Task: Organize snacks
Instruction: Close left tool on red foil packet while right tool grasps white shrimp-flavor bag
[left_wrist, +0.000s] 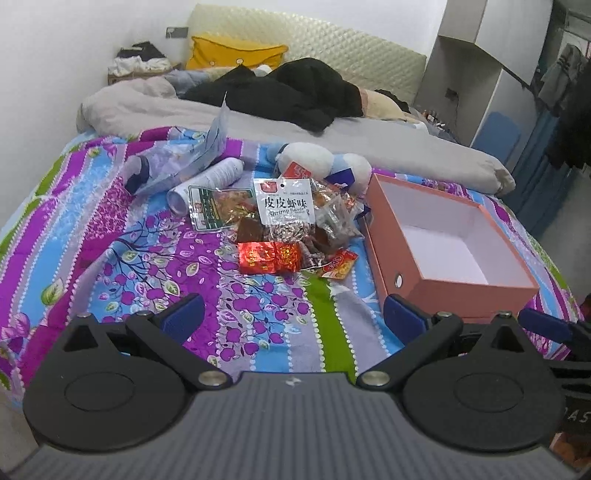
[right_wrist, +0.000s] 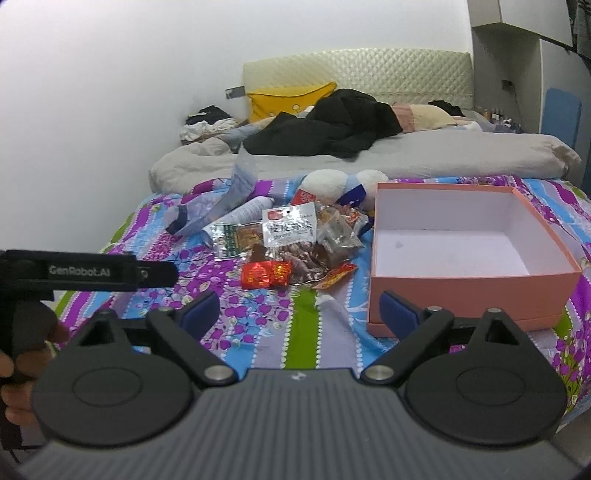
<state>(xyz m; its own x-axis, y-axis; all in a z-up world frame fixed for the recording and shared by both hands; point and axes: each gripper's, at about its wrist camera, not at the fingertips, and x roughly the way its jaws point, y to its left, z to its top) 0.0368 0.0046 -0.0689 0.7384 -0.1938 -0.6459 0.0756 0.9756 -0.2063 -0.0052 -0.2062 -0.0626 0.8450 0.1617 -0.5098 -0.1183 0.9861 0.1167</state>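
A heap of snack packets lies on the patterned bedspread (left_wrist: 110, 266): a white shrimp-flavour packet (left_wrist: 284, 203) on top, red foil packets (left_wrist: 267, 256) in front, a green-labelled packet (left_wrist: 212, 212) to the left, and an orange packet (left_wrist: 338, 267). The same heap (right_wrist: 291, 240) shows in the right wrist view. To its right stands an open-topped pink box (left_wrist: 469, 297) (right_wrist: 461, 295) with a white inside. My left gripper (left_wrist: 293, 314) is open, short of the heap. My right gripper (right_wrist: 299, 312) is open too, its right finger by the box's near corner. Nothing is between either pair of fingers.
Behind the heap lie a white and blue plush toy (left_wrist: 321, 162), a white bottle (left_wrist: 210, 181) and a clear plastic bag (left_wrist: 192, 158). Further back are a grey duvet (left_wrist: 258, 118), black clothes (left_wrist: 295, 92) and a yellow pillow (left_wrist: 229, 51). A person's hand (right_wrist: 22, 354) holds the left gripper's handle.
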